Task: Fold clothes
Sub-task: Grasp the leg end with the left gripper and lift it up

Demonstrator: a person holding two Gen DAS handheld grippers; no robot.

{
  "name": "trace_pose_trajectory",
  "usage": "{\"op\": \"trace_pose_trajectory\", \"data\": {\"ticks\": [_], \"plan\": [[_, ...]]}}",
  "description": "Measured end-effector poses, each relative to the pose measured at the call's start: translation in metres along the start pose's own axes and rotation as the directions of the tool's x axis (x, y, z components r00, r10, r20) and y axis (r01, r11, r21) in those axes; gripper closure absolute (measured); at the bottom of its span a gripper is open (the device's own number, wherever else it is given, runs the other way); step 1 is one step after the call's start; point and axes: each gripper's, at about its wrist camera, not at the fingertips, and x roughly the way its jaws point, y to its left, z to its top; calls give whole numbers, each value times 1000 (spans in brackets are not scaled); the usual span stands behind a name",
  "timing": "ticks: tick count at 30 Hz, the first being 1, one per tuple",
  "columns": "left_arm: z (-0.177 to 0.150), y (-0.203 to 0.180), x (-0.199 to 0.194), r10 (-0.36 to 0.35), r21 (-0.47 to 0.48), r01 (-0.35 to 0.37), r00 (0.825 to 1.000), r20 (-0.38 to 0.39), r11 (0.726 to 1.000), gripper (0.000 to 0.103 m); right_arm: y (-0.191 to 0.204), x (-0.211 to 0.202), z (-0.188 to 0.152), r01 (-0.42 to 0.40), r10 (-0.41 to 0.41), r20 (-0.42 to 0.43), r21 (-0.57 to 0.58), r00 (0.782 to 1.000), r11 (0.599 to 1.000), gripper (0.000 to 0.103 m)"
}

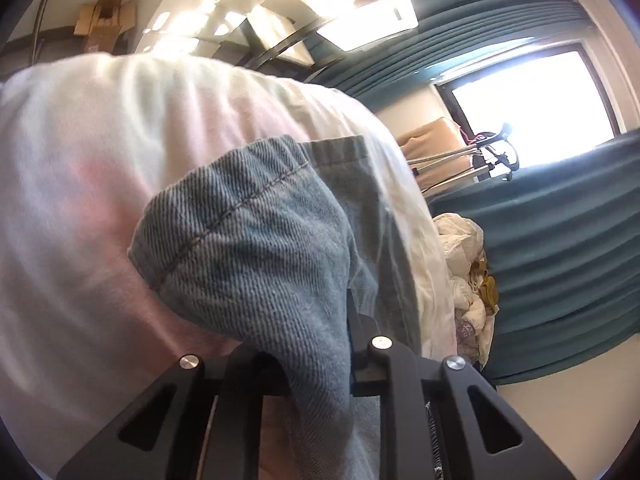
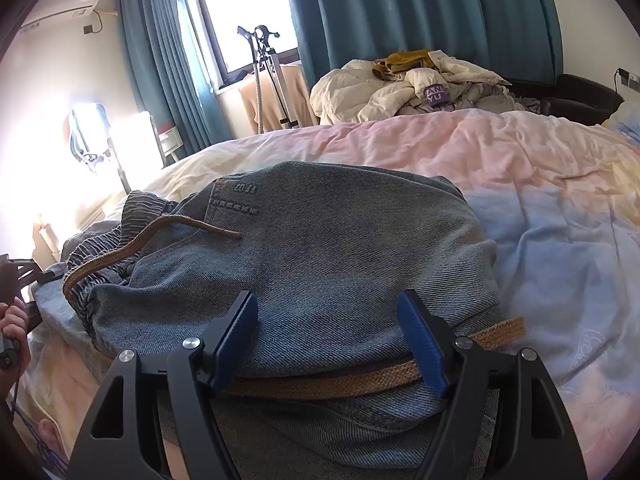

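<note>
The denim garment (image 2: 320, 256) lies bunched on the bed (image 2: 540, 208), over a pastel pink, blue and cream bedspread. In the right wrist view the right claw (image 2: 328, 344) stands wide open, its blue pads (image 2: 424, 344) spread to either side of the denim's near edge, gripping nothing. A woven tan drawstring (image 2: 320, 380) runs across the cloth between the two pads, and its other end (image 2: 168, 228) curls over the gathered waistband at the left.

In the left wrist view the left claw (image 1: 316, 364) is closed on a fold of the same denim (image 1: 256, 248), which rises up out of the jaws with a stitched hem running across it.

Beyond the bed sits a heap of pale clothes (image 2: 412, 84) in front of teal curtains (image 2: 400, 12)
</note>
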Motion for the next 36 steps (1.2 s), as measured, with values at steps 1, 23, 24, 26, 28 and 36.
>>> {"op": "trace_pose_trajectory", "data": {"ticks": [1,23,24,26,28,36], "plan": [[-1,-13,-7,-11,47,10,1000,29,999,89,0,0,0,-1,1,1,1,1000,1000,29],[-91,-235,-64,-107,485,14,981,165,874,91,-26,-18,11,-64,59,42,135,997,989,29],[-100,-243,-62,-108,504,11,981,162,863,91,-28,-20,12,-56,50,45,144,998,988,29],[-119,-260,-56,-109,540,8,982,155,841,91,-33,-26,13,-32,24,52,162,998,986,30],[-141,-274,-51,-113,568,11,983,144,823,91,-40,-34,14,4,-15,62,184,998,983,29],[-227,-313,-15,-111,665,31,991,79,746,91,-110,-60,21,78,-124,83,424,989,902,29]]}}
